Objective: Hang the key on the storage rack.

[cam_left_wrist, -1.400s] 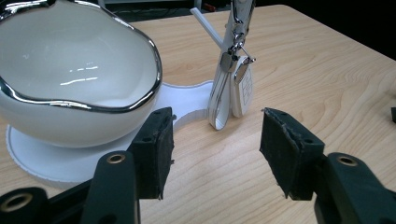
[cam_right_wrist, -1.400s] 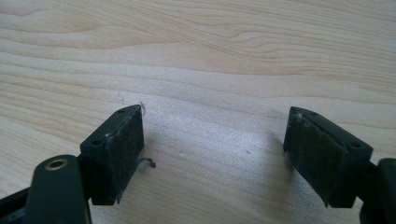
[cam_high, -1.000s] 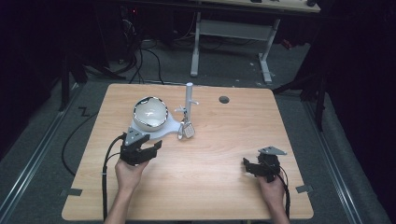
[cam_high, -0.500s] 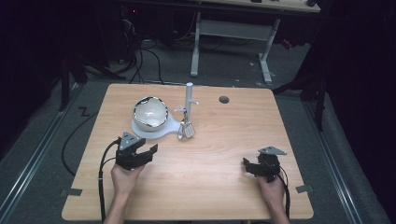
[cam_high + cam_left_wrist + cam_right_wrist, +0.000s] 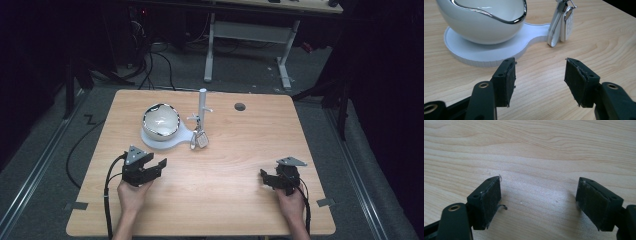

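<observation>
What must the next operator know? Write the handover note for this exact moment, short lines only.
Left tool: open, holds nothing, low over the table, aimed at the front of the white base.
Right tool: open, holds nothing, over bare wood at the near right.
Things: bowl sits on the base; key tag hangs from the post beside it.
Done: nothing grasped yet.
Left: probably close the left tool on the tag or bowl; which one is unclear.

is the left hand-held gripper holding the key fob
No, the left hand-held gripper is open with bare table between its jaws, and the key fob hangs apart beside the white bowl.
</observation>
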